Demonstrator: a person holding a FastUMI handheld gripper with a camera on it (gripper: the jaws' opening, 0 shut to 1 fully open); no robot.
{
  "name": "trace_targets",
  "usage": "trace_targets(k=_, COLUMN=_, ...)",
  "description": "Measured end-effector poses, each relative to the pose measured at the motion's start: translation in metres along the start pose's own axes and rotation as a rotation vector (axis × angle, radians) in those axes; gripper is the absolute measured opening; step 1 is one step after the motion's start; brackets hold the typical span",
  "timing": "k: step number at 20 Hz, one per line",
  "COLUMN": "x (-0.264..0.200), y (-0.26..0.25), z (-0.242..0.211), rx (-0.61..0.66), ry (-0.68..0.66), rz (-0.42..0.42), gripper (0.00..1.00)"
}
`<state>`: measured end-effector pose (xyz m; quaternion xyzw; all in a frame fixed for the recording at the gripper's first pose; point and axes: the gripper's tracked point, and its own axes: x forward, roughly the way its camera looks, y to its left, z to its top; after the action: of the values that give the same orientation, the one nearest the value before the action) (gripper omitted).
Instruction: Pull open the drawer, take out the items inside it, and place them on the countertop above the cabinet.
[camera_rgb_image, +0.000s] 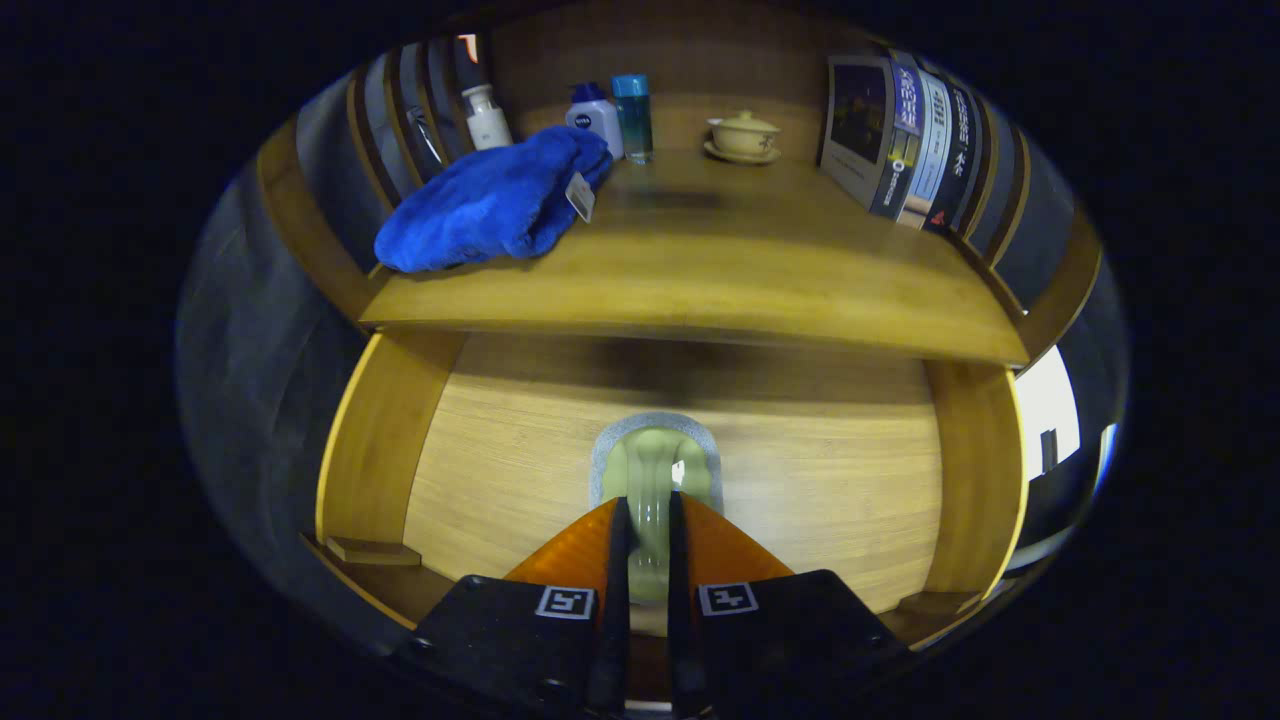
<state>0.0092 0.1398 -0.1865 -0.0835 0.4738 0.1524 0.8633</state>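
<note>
A: Where is the gripper (648, 505) now?
B: Down inside the pulled-open wooden drawer (500, 470), its fingers closed on a pale green sponge with a grey scouring edge (655, 455) that lies on the drawer floor; both fingers press its sides.
A: And the surface above?
B: The smooth wooden worktop (720, 270) of the cabinet overhangs the far end of the drawer. A crumpled blue cloth with a tag (490, 205) lies on its left.
A: Anything farther back?
B: A white pump bottle (487, 117), a white bottle with a blue cap (595, 118) and a clear blue bottle (633, 115) stand by the wooden back wall. A cream lidded teacup on a saucer (743, 135) sits right of them, and a row of books (915, 145) leans at the far right.
</note>
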Motion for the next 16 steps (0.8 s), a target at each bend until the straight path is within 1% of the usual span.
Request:
trace_targets(k=3, x=-0.039, y=0.001, z=0.022, rx=-0.044, ry=-0.050, rz=-0.005, gripper=0.24)
trace_targets(k=5, x=-0.059, y=0.007, z=0.037, rx=-0.062, ry=-0.075, rz=0.009, gripper=0.24)
trace_targets(k=7, x=-0.077, y=0.012, z=0.051, rx=-0.028, ry=-0.091, rz=0.037, gripper=0.24)
trace_targets(k=9, x=-0.090, y=-0.002, z=0.068, rx=-0.065, ry=-0.116, rz=-0.016, gripper=0.24)
trace_targets(k=13, x=-0.089, y=-0.007, z=0.090, rx=-0.043, ry=-0.124, rz=-0.023, gripper=0.24)
trace_targets(k=16, x=-0.079, y=-0.017, z=0.112, rx=-0.056, ry=-0.140, rz=-0.054, gripper=0.24)
